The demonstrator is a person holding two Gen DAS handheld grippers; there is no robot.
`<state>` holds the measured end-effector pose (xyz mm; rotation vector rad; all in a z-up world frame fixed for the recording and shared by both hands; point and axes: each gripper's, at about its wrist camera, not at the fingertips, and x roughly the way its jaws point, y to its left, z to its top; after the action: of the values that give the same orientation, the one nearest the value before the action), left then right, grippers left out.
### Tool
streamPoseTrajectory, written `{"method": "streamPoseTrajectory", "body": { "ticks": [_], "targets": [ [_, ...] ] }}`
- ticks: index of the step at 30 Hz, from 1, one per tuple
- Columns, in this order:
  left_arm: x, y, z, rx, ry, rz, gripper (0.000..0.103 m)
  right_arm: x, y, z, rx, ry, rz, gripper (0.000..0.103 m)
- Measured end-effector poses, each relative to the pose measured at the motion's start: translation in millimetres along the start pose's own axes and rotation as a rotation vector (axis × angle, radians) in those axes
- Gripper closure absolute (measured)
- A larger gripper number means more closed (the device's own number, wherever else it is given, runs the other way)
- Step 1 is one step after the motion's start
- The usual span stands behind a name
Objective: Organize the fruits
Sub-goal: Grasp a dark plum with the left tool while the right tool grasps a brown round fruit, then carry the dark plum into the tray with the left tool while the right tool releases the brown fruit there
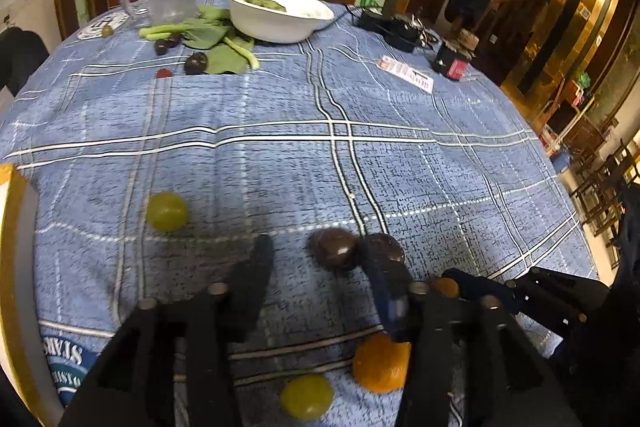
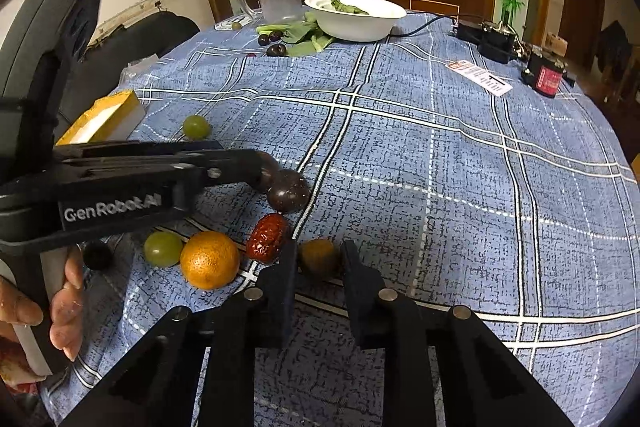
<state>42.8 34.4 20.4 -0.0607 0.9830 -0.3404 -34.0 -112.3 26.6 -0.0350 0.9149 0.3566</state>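
Blue checked cloth covers the bench (image 2: 440,155). Fruit gathers near the orange (image 2: 209,259): a green grape (image 2: 162,248) touching it, a red date (image 2: 267,238) just beside, two dark plums behind; more plums lie far behind, by the white bowl (image 2: 356,19). I judge the sorting half done. Left fingers (image 1: 316,263), tilted down, stand partly apart beside one plum (image 1: 335,249); right fingers (image 2: 319,259) clamp a small brownish fruit (image 2: 318,258).
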Motion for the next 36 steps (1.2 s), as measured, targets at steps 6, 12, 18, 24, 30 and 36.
{"method": "streamPoseTrajectory", "body": {
  "ticks": [6,12,18,24,30,36],
  "targets": [
    [2.2,-0.7,2.9,0.011,-0.018,0.005,0.071,2.7,0.5,0.2,0.001,-0.001,-0.005,0.08],
    [-3.2,1.5,0.7,-0.009,-0.018,-0.005,0.083,-0.5,-2.7,-0.8,0.028,-0.008,0.008,0.081],
    [-35.9,20.4,3.0,-0.051,-0.065,-0.018,0.083,-7.5,-12.9,-1.0,0.093,-0.033,0.021,0.081],
    [-74.8,44.4,-2.7,-0.116,-0.111,-0.032,0.083,-13.1,-30.2,1.7,0.19,-0.059,0.133,0.081],
    [-131.2,88.8,-36.6,-0.194,-0.203,0.067,0.082,-15.9,-39.9,0.8,0.274,-0.074,0.257,0.08],
    [-185.9,156.7,-87.3,-0.355,-0.286,0.224,0.082,-18.8,-33.6,-2.0,0.268,-0.085,0.253,0.08]
  ]
}}
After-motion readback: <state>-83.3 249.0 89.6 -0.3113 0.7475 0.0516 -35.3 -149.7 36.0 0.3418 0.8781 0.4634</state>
